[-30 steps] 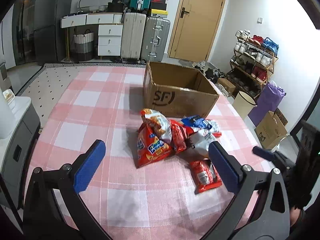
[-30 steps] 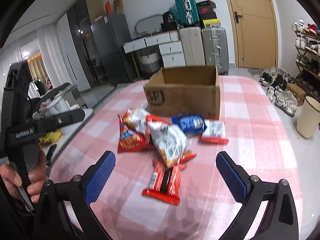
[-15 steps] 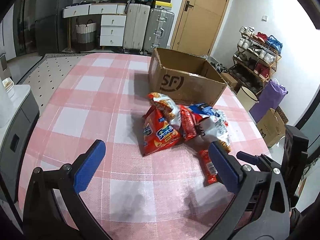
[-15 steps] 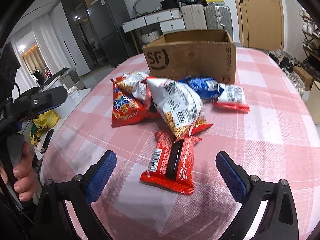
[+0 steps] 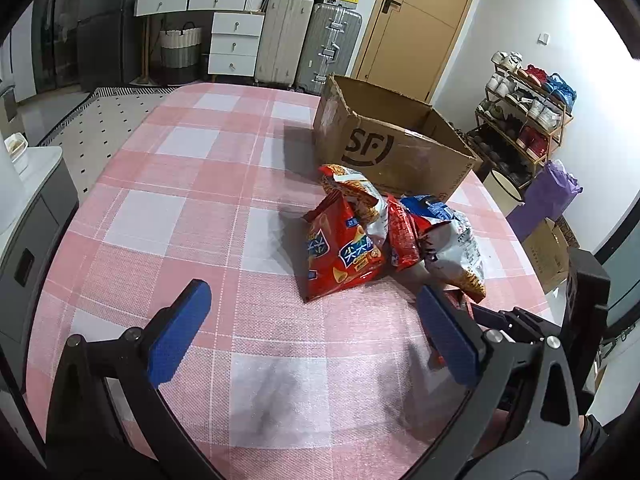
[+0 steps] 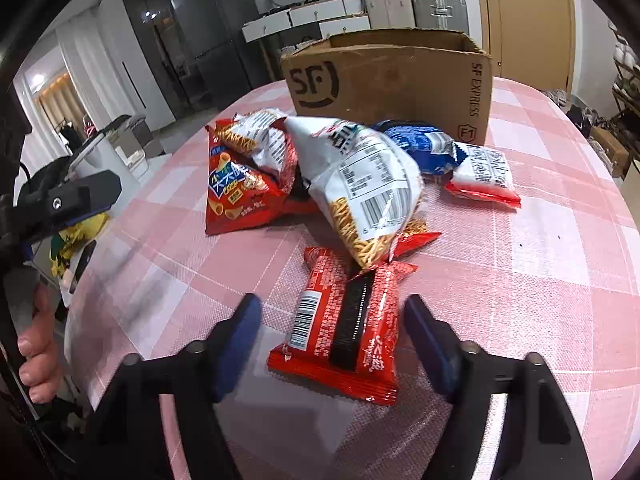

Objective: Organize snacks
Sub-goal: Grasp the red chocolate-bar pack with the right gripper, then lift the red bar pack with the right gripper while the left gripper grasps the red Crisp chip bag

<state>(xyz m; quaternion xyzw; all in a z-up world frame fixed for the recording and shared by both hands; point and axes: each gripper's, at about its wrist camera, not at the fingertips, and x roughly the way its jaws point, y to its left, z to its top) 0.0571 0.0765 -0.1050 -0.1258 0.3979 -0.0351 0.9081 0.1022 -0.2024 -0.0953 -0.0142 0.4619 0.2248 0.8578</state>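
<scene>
Right wrist view shows the right tool closing around the red biscuit pack, which lies flat on the bench at the near edge of the snack pile; the pads do not yet press it. For a good grip, I think the fingers should meet the long sides of the pack evenly and stay low, so the foil does not slip. The left tool hangs open and empty over the cloth. The cardboard box stands behind the pile, and what shows of its inside looks empty.
</scene>
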